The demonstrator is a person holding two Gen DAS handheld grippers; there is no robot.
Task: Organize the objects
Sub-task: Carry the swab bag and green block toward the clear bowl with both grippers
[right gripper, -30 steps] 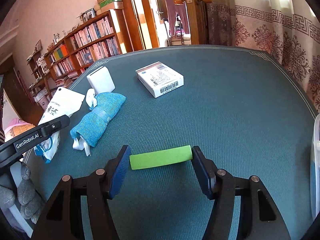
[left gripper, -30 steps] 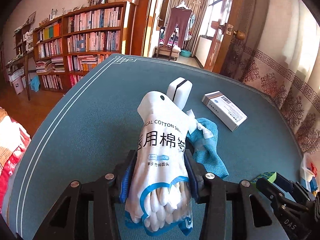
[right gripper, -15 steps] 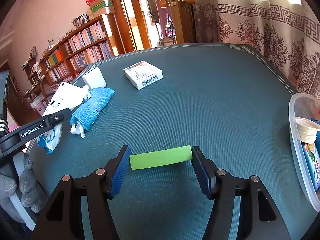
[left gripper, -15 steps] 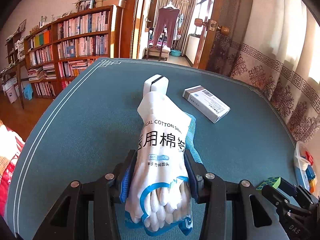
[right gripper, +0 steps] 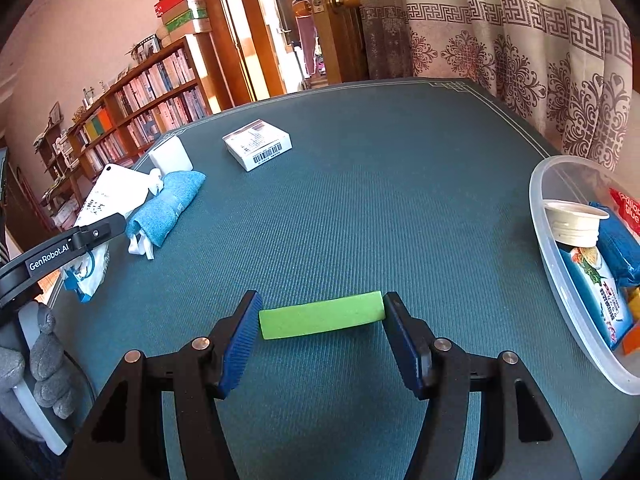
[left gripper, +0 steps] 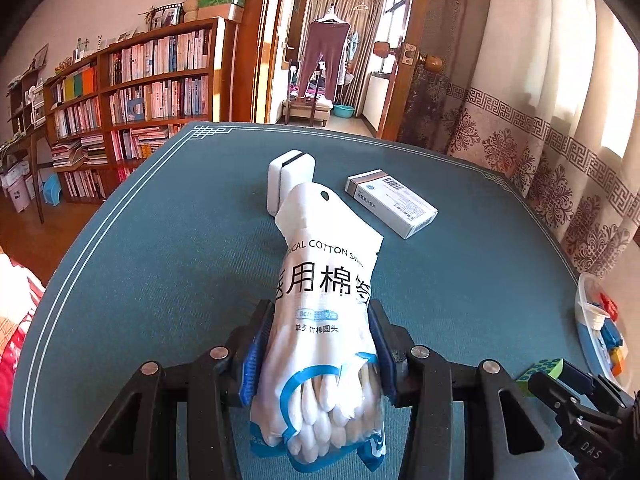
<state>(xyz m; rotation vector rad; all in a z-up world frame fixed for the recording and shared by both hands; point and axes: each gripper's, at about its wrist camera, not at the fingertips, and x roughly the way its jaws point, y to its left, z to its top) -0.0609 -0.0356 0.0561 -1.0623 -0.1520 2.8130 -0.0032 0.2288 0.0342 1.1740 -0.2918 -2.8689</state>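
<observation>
My left claw (left gripper: 320, 354) is clamped on a bag of cotton swabs (left gripper: 326, 312), pads pressed into both sides, the bag lifted clear of the worktop (left gripper: 160, 264). My right claw (right gripper: 322, 322) is closed on a green block (right gripper: 320, 316), gripped end to end between the blue pads and carried above the cloth.

I judge both hands to be mid-carry: 2 things picked up, neither yet put away. The clear plastic tub (right gripper: 560, 280) at the worktop's right edge already holds a cup and some packets, so it looks like the place for them.

3 things remain toward the far left corner: a white box (right gripper: 258, 144) lying flat, a white sponge (right gripper: 170, 157) standing on edge, and a blue pouch (right gripper: 166, 208) just beside the sponge.

The next move calls for bringing the block over the tub's rim and letting go only once it sits above a free patch, away from the cup. The swab bag is soft and long, so I would lower it in lengthwise afterwards.
</observation>
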